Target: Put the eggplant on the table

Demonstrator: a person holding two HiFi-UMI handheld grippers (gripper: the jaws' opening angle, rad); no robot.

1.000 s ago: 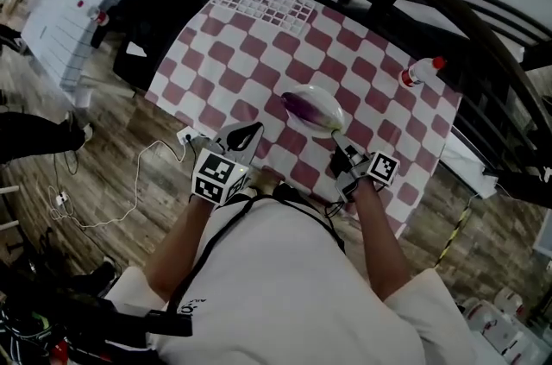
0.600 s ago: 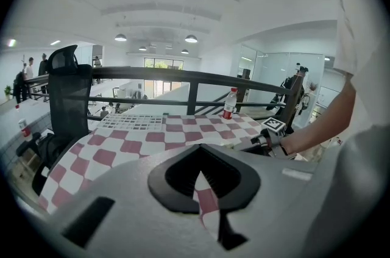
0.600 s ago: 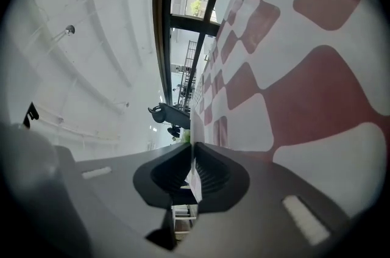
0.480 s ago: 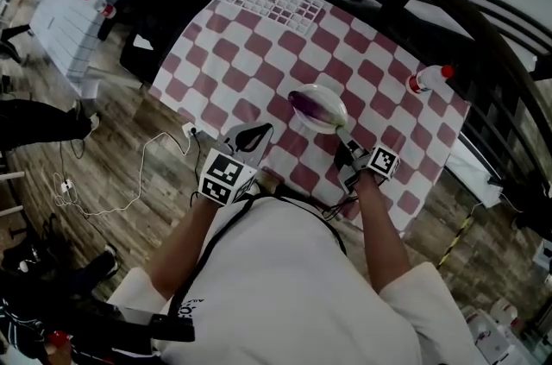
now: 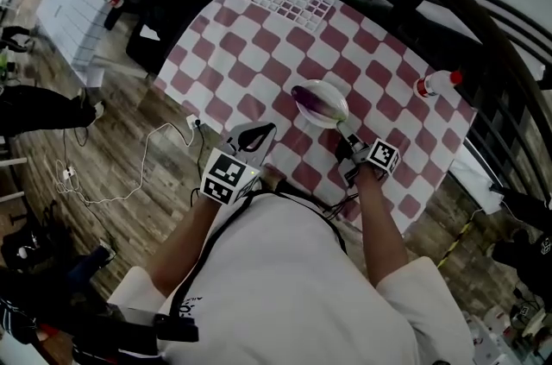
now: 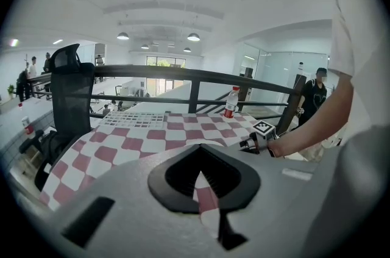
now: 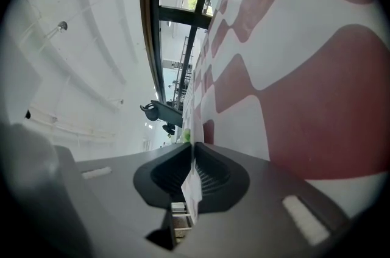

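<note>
Right tongs (image 5: 344, 135) pinch the plate (image 5: 335, 115) rim; eggplant (image 5: 310, 101) lies on the plate. Plate has sunk toward the bench (image 5: 259, 53) since a second ago; set-down looks close. Left tongs (image 5: 250, 135) pressed together, empty.

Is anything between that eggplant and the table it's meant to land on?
Only the white plate it lies on, whose rim the right gripper pinches. Around the eggplant and plate, the checkered table shows bare cloth; the bottle stands well off at the table's far edge.
</note>
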